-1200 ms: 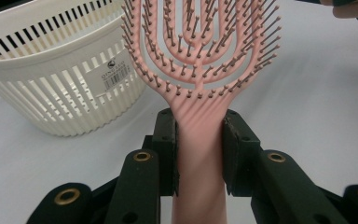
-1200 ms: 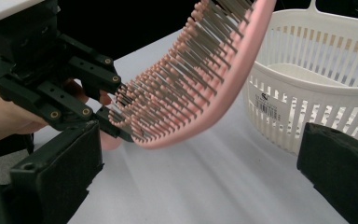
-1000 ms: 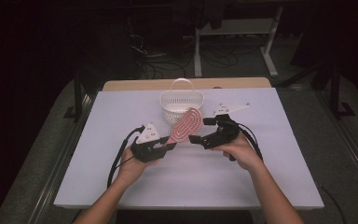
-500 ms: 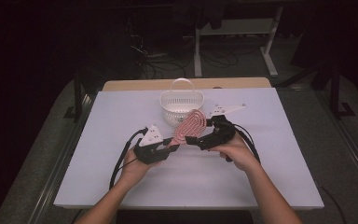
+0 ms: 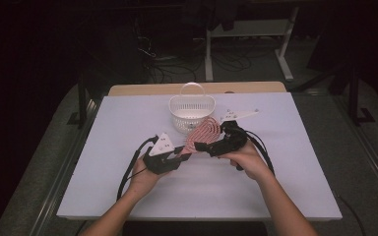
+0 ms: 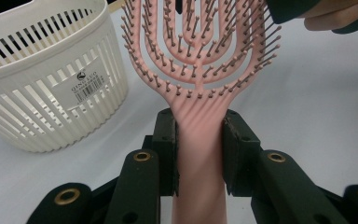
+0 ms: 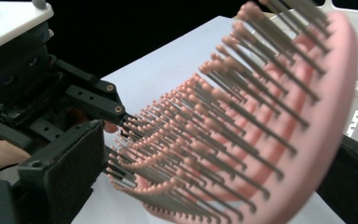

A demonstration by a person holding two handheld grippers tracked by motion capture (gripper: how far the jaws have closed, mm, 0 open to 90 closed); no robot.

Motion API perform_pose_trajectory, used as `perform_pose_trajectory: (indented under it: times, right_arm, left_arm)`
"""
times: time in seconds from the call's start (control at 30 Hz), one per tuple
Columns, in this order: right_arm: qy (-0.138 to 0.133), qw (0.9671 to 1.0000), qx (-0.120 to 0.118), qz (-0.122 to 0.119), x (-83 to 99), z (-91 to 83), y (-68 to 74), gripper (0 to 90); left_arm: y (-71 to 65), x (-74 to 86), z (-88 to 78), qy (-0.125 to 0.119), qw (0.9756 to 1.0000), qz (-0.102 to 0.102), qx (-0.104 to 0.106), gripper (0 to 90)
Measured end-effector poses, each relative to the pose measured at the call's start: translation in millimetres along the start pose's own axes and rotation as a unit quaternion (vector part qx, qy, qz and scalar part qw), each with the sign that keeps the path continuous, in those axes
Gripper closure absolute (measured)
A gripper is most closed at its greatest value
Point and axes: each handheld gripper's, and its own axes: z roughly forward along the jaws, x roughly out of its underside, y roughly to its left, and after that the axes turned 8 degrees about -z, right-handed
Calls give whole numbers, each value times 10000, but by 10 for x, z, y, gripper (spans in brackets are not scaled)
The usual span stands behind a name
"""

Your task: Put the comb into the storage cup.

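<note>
In the high view, near the centre of the frame, the left hand-held gripper [image 5: 181, 156] is clamping the handle of a pink hairbrush [image 5: 203, 135], whose head is slanting up and to the right toward the white basket [image 5: 192, 112] standing on the bench [image 5: 103, 147]. The right hand-held gripper [image 5: 203, 146] is sitting right at the brush head, just right of centre; compared with a second earlier, the brush head is lying lower and more tilted, and the two grippers are sitting closer together. In the left gripper view, the two black jaws are standing narrowly apart, pressing on either side of the pink handle [image 6: 199, 154] at lower centre, with the bristled head fanning toward the top of the frame and the basket [image 6: 46, 84] at the upper left. In the right gripper view, the bristles [image 7: 223, 140] are spreading across the middle of the frame, one black jaw is sitting at the lower left against the bristle tips, and I cannot tell whether this gripper is gripping the head; the left hand-held gripper [image 7: 103, 103] is showing at the upper left.
</note>
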Motion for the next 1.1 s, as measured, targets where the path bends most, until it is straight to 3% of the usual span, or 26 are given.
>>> perform_pose_trajectory:
  times: [0.57,1.1]
  right_arm:
    - [-91,9996,33,258,-4,-45,-56,186]
    - [-182,9987,-90,467,-2,-57,-82,361]
  left_arm:
    - [-22,9,21,62,9999,113,-56,707]
    - [-29,15,31,69,9996,218,-143,707]
